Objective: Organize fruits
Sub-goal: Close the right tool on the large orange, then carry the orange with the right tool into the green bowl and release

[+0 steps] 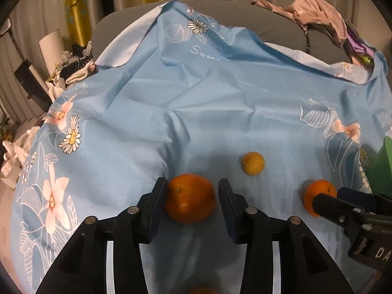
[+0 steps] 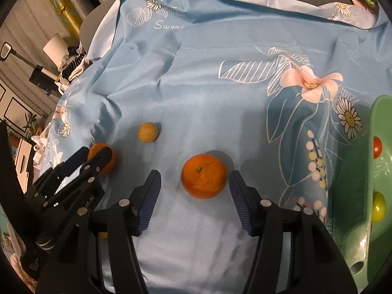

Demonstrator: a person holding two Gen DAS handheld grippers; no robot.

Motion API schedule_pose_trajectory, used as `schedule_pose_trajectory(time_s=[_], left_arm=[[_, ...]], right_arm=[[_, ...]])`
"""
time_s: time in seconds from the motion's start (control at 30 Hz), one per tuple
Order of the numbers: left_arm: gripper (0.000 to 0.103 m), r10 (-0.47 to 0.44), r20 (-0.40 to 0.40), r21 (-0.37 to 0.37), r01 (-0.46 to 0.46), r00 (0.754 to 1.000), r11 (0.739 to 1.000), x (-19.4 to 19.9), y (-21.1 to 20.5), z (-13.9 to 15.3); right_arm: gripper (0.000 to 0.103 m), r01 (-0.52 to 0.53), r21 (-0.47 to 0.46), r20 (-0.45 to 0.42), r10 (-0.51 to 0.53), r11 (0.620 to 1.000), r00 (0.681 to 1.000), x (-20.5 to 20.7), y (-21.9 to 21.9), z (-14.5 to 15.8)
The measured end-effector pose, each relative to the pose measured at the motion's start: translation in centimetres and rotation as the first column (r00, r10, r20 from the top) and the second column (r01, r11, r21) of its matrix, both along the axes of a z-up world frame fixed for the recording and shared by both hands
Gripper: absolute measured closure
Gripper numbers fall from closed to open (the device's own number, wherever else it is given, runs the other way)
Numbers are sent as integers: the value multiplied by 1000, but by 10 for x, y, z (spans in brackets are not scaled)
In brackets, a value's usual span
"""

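Two oranges and a small yellow lemon lie on a blue floral cloth (image 1: 196, 98). My left gripper (image 1: 192, 188) is open, with one orange (image 1: 189, 198) between its jaws; the left pad touches it. My right gripper (image 2: 194, 180) is open around the second orange (image 2: 203, 176), jaws apart from it. That second orange also shows in the left wrist view (image 1: 318, 193), partly behind the right gripper. The lemon (image 1: 253, 163) lies beyond and between the two oranges; it also shows in the right wrist view (image 2: 147, 132). A green bowl (image 2: 367, 220) at the right holds small fruits.
The cloth (image 2: 208, 85) covers a grey couch (image 1: 245, 17). Pink and purple clothes (image 1: 318, 17) are piled at the back right. Clutter and a lamp (image 1: 52, 46) stand off the left edge. Another orange fruit (image 1: 203, 290) peeks at the bottom edge.
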State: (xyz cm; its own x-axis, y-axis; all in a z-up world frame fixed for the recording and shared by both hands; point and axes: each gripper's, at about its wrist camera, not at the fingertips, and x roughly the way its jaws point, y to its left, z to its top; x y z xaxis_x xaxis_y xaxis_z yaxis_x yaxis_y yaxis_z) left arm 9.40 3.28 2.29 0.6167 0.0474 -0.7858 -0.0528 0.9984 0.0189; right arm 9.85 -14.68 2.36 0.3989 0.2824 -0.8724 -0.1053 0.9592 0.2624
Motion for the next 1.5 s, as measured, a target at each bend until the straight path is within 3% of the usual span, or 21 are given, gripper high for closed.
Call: schedule_pose_trajectory(time_s=[0.07, 0.2, 0.33, 0.4, 0.43, 0.5, 0.77, 0.8, 0.83, 0.97, 1.1, 1.17, 1.23, 1.27, 1.5], left_arm=[[60, 1, -2, 0, -1, 1000, 1000, 1, 0, 0], [47, -15, -5, -35, 15, 1000, 999, 3, 0, -2], [47, -2, -8, -32, 2, 1000, 999, 5, -3, -2], [47, 7, -10, -29, -8, 1000, 1000, 6, -4, -2], [53, 21, -7, -19, -21, 1000, 1000, 5, -4, -1], [64, 51, -4, 15, -51, 999, 999, 6, -4, -3], [68, 49, -35, -201, -55, 998, 978, -3, 14, 8], [88, 41, -24, -222, -46, 999, 974, -7, 13, 12], [96, 22, -3, -227, -22, 1000, 974, -11, 10, 19], [96, -59, 29, -213, 64, 998, 975, -22, -9, 28], [96, -53, -17, -184, 49, 998, 982, -13, -11, 18], [89, -45, -22, -192, 40, 999, 981, -9, -5, 17], [69, -42, -24, -216, 36, 999, 976, -5, 2, 15], [65, -34, -33, -224, 26, 999, 974, -3, 4, 13], [57, -1, -51, -129, -6, 999, 992, -1, 1, 1]], right_arm=[[45, -1, -9, -5, 1, 1000, 1000, 1, 1, -3], [45, -5, -16, -18, 4, 1000, 1000, 3, 4, -7], [45, -8, -46, 1, 8, 999, 1000, 3, 6, -9], [51, -13, -46, 0, 13, 999, 1000, 4, 6, -12], [60, -8, -64, 1, 8, 998, 1000, 4, 6, -14], [60, -5, -58, 8, 5, 998, 1000, 4, 5, -14], [61, 9, -16, 32, -8, 1000, 999, 1, -4, -4], [61, 11, -9, 41, -11, 1000, 999, 1, -6, -1], [61, 16, -5, 49, -16, 1000, 999, 0, -9, 2], [60, 32, -3, 37, -32, 999, 999, 0, -15, 1], [60, 48, 2, 15, -48, 999, 999, 2, -20, -3], [60, 49, 5, 17, -49, 999, 999, 2, -21, -1], [60, 44, 13, 15, -44, 999, 999, 1, -19, -1], [60, 41, 14, 15, -41, 999, 999, 1, -18, -1], [59, 31, 10, 7, -31, 999, 999, 2, -15, -3]])
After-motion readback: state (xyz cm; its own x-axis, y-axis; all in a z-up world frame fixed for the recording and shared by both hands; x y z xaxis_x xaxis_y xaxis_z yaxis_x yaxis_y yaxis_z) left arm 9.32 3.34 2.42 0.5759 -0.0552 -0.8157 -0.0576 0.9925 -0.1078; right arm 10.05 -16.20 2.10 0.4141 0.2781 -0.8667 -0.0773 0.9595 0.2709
